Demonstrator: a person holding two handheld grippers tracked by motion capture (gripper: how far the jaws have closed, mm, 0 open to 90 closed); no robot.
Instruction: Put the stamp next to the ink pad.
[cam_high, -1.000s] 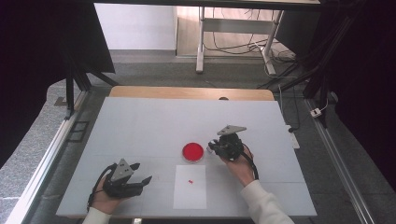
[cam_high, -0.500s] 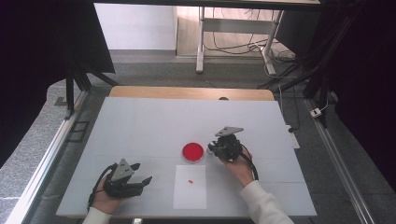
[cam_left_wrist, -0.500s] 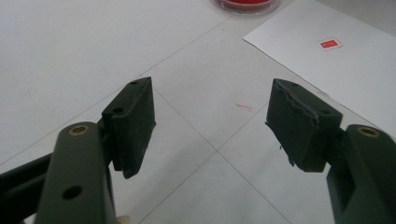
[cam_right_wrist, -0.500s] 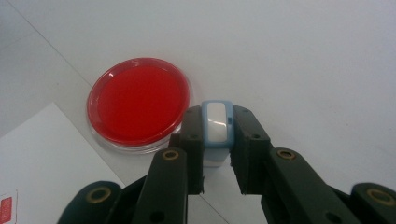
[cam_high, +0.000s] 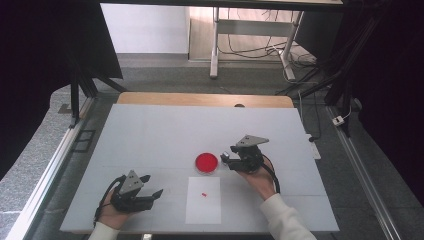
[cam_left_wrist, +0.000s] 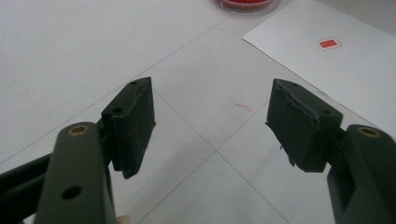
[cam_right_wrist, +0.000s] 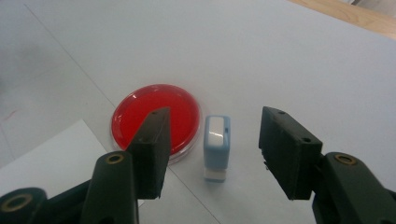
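A small light-blue stamp stands upright on the white table, just right of a round red ink pad. My right gripper is open, with one jaw on each side of the stamp and neither touching it. A white sheet of paper lies in front of the pad and bears one small red square print. My left gripper rests low at the front left, open and empty, pointing toward the sheet.
The white table has a wooden strip along its far edge. Beyond it stand metal table legs with cables on the floor. A faint red smudge marks the table between the left gripper's jaws.
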